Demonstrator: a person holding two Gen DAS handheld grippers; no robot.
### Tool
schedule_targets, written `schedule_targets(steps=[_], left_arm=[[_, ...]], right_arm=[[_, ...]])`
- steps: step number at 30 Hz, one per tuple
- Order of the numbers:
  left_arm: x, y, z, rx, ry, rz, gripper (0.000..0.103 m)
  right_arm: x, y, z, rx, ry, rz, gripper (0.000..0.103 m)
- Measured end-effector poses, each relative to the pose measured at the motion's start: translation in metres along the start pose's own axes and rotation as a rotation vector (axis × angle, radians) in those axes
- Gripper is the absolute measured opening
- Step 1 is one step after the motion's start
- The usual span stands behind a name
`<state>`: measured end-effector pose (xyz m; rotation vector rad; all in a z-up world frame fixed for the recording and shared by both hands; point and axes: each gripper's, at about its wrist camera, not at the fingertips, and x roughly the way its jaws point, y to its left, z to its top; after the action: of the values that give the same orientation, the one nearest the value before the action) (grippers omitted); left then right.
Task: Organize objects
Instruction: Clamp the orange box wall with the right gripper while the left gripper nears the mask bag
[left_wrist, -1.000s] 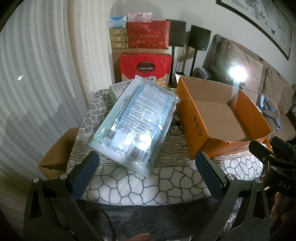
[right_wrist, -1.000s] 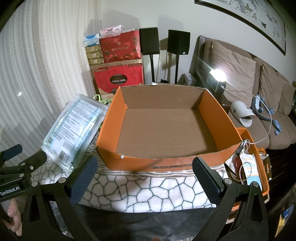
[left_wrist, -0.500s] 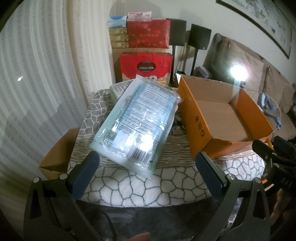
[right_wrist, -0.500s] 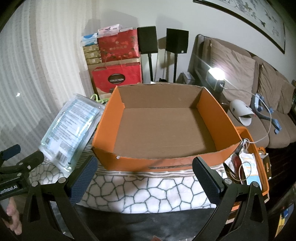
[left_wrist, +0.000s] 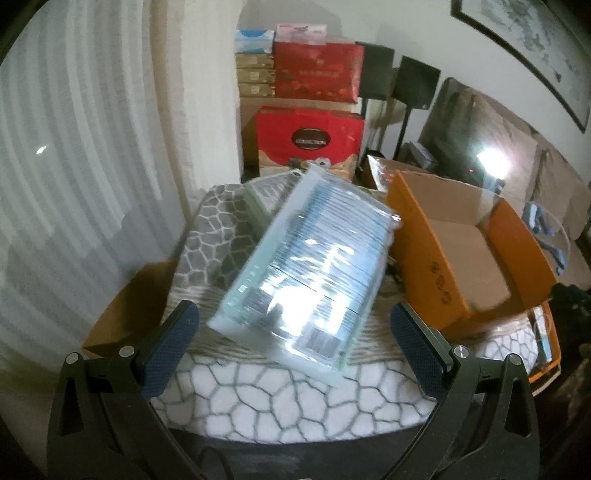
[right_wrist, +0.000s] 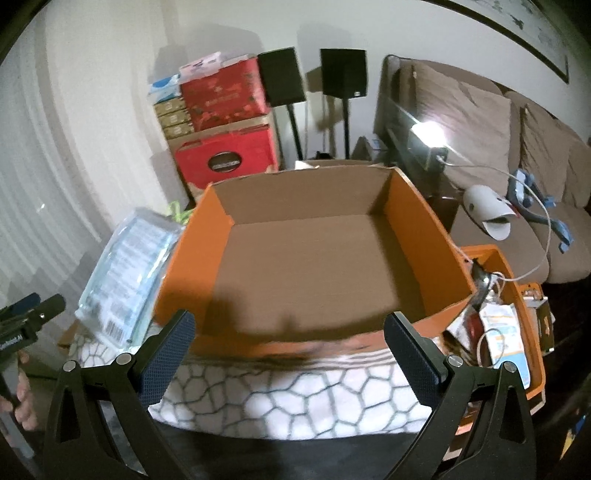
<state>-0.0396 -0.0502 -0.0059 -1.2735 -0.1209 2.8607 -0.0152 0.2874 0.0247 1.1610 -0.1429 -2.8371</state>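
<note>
The left gripper (left_wrist: 295, 339) stands with its jaws wide apart and empty, low in the frame, the near edge of the plastic packet (left_wrist: 306, 266) lying just beyond its tips. The right gripper (right_wrist: 288, 347) is likewise spread and holding nothing, facing the orange cardboard box (right_wrist: 436, 236) at frame centre. The packet is glossy, flat and slack, tilted over other items on the patterned cloth (left_wrist: 280, 402); a pinch on its slick film could slip or drag whatever lies beneath. The box looks empty.
</note>
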Motion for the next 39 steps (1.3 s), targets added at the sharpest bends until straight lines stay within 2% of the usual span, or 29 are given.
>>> schedule_targets(steps=[5, 13, 16, 20, 24, 29, 33, 35, 39], left_arm=[[0.017, 0.018, 0.013, 0.001, 0.024, 0.002, 0.103], [0.072, 0.044, 0.028, 0.047, 0.136, -0.121, 0.103], [0.088, 0.050, 0.034, 0.054, 0.175, -0.187, 0.103], [0.104, 0.054, 0.043, 0.091, 0.212, -0.221, 0.103], [0.122, 0.057, 0.048, 0.109, 0.285, -0.321, 0.103], [0.131, 0.046, 0.045, 0.187, 0.340, -0.321, 0.103], [0.134, 0.044, 0.045, 0.185, 0.365, -0.343, 0.103], [0.138, 0.045, 0.046, 0.175, 0.376, -0.360, 0.103], [0.145, 0.048, 0.049, 0.151, 0.406, -0.426, 0.103]], right_arm=[[-0.005, -0.034, 0.014, 0.050, -0.028, -0.025, 0.103], [0.000, -0.090, 0.035, 0.092, -0.035, -0.041, 0.103], [0.008, -0.116, 0.041, 0.117, -0.010, -0.035, 0.103], [0.024, -0.149, 0.049, 0.144, 0.037, -0.048, 0.102], [0.041, -0.170, 0.055, 0.145, 0.096, -0.036, 0.102], [0.064, -0.187, 0.059, 0.147, 0.181, -0.021, 0.093], [0.078, -0.190, 0.060, 0.122, 0.239, -0.026, 0.087], [0.085, -0.189, 0.060, 0.106, 0.270, -0.026, 0.075], [0.097, -0.188, 0.062, 0.103, 0.317, 0.010, 0.061]])
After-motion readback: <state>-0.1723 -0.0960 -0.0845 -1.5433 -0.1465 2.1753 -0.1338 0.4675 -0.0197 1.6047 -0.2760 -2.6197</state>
